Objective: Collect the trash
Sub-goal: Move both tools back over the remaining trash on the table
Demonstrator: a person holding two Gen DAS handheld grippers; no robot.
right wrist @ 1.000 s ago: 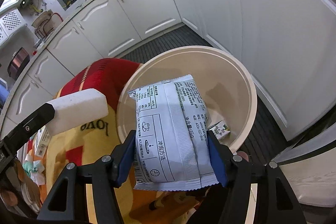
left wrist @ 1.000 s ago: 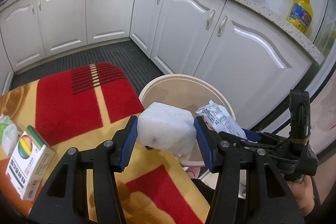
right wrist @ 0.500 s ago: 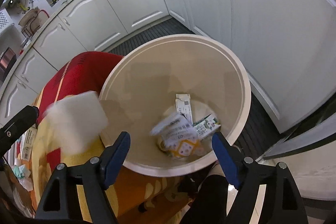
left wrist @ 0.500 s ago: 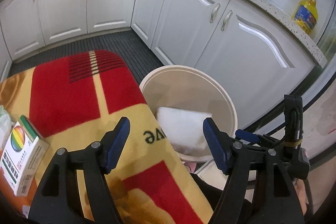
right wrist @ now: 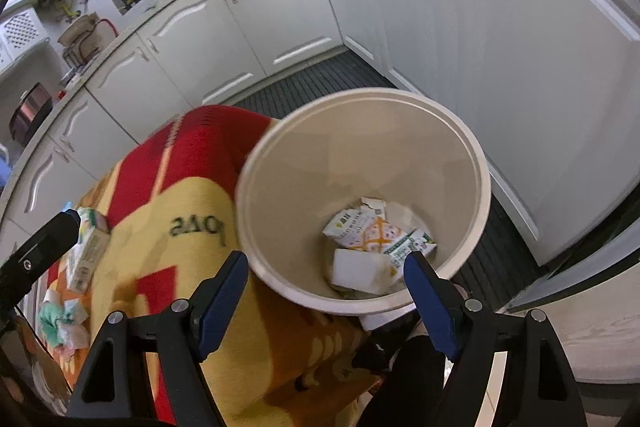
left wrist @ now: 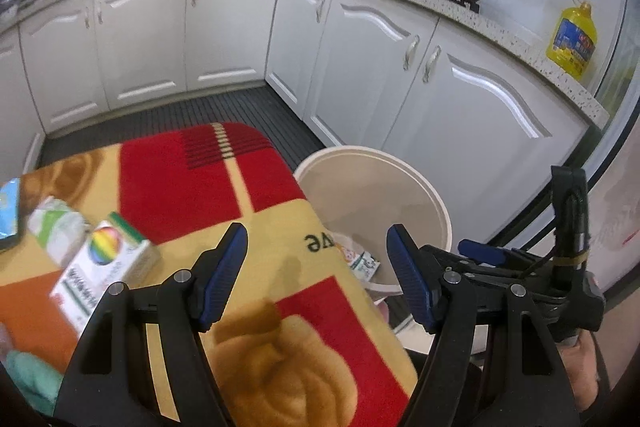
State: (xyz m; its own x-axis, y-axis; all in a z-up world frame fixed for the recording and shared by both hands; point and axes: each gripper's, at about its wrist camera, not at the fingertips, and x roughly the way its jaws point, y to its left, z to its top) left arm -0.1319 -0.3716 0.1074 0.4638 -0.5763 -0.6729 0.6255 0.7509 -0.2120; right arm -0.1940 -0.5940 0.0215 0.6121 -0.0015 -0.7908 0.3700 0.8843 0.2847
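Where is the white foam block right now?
In the right wrist view the white foam block lies at the bottom of the beige bin, on the near side, just below the printed wrappers and between the open right gripper fingertips.

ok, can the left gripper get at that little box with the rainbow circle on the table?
Probably yes. The left gripper is open and empty, and the box lies uncovered on the blanket, nothing between them.
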